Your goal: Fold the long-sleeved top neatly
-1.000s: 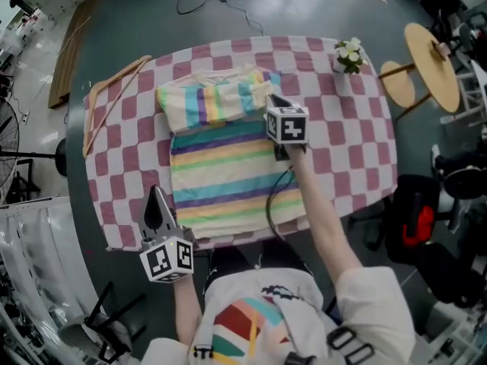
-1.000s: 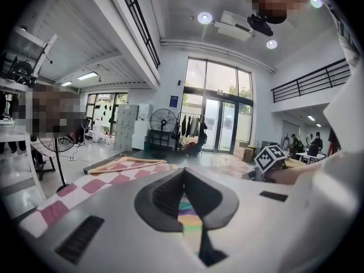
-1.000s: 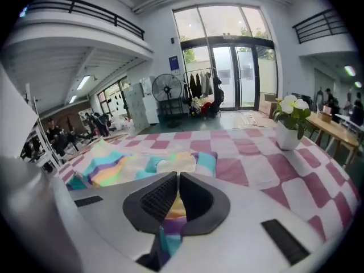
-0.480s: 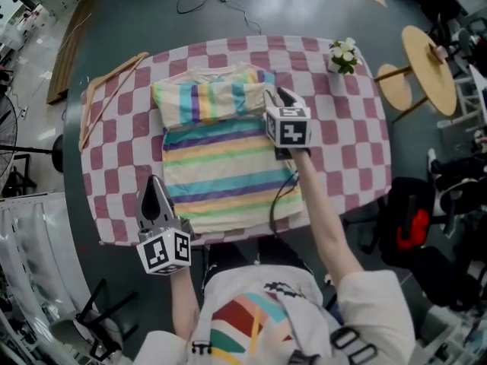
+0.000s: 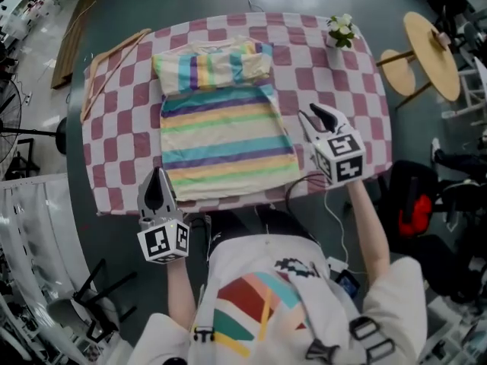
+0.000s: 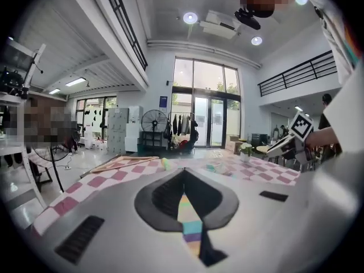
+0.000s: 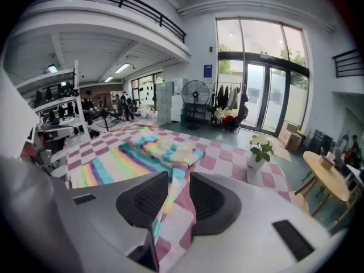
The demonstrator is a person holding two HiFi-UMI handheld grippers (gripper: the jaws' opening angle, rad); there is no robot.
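My right gripper (image 5: 318, 117) hangs over the counter (image 5: 350, 90), just off the right edge of the long-sleeved top (image 5: 224, 135). Its jaws have just been opening and stand partly apart, with nothing between them, only checked cloth showing below. My left gripper (image 5: 157, 179) is closed tight at the near left corner of the hem, and I see no fabric pinched. The top lies flat mid-counter, its pastel stripes running across and its sides squared. The sleeves (image 5: 217, 65) are laid over the chest at the far end. I judge the sleeve folds done; folding the body up from the hem is left.
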